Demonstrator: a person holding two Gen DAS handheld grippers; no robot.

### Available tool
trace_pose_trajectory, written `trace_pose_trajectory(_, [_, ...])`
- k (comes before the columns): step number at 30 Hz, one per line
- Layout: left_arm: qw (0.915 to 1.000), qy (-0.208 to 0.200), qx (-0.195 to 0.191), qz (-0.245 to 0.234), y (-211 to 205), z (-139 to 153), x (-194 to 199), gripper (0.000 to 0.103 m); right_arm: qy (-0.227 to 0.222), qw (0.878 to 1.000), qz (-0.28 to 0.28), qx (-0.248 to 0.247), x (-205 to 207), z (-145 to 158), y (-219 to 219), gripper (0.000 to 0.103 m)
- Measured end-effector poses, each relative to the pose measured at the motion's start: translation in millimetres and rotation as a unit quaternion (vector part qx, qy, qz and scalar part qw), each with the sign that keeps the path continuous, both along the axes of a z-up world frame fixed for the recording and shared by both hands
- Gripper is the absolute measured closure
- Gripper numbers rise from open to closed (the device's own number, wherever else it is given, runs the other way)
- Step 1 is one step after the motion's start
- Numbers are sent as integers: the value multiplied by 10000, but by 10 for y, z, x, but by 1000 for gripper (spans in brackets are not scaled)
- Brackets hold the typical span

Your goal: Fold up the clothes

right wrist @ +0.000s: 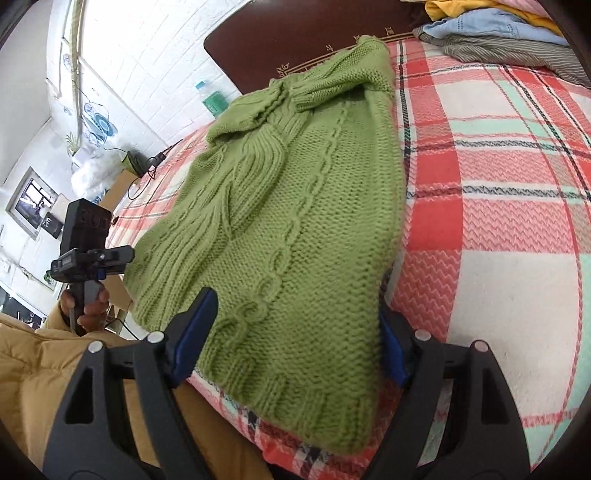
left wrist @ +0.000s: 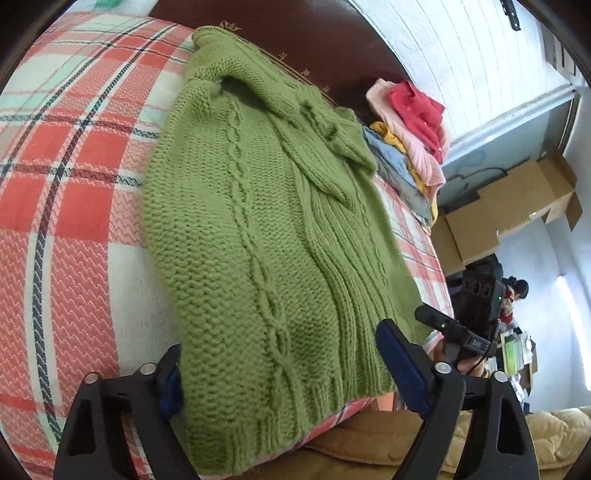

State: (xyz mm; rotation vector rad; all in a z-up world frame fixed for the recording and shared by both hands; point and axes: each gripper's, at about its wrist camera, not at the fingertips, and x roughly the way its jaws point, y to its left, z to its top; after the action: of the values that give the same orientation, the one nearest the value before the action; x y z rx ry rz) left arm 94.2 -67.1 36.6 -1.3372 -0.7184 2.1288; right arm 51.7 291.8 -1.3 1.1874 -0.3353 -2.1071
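Note:
A green cable-knit sweater [left wrist: 258,221] lies lengthwise on the plaid bed cover [left wrist: 74,184], folded narrow with a sleeve laid over its body. Its ribbed hem [left wrist: 280,424] hangs at the bed's near edge. My left gripper [left wrist: 286,374] stands wide open, one blue-padded finger on each side of the hem. In the right wrist view the sweater [right wrist: 295,206] fills the middle, and my right gripper [right wrist: 293,341] is likewise wide open astride the hem end. Each view shows the other gripper held in a hand: the right gripper [left wrist: 461,328] and the left gripper [right wrist: 88,254].
A pile of pink, red, yellow and blue clothes [left wrist: 410,129] sits at the head of the bed by the dark headboard [left wrist: 295,33]. Cardboard boxes [left wrist: 517,206] stand on the floor beside the bed. A plastic bottle [right wrist: 210,99] stands behind the headboard. A tan jacket sleeve [right wrist: 37,369] is close below.

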Motion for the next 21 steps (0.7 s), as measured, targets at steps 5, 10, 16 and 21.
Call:
trace_pose_trajectory(5, [9997, 54, -255, -16, 56, 13, -8, 39, -69, 9998, 78, -153, -18, -2, 1, 16])
trace_pose_trajectory(10, [9988, 201, -428, -103, 119, 28, 16, 19, 131, 9992, 163, 337, 56, 48, -142, 11])
trace_pose_trajectory(16, [9974, 226, -645, -206, 152, 42, 38, 24, 62, 9977, -17, 676, 64, 53, -101, 72])
trace_pose_trajectory(21, [9960, 111, -837, -292, 140, 49, 49, 76, -388, 9991, -50, 178, -1, 13, 64, 77])
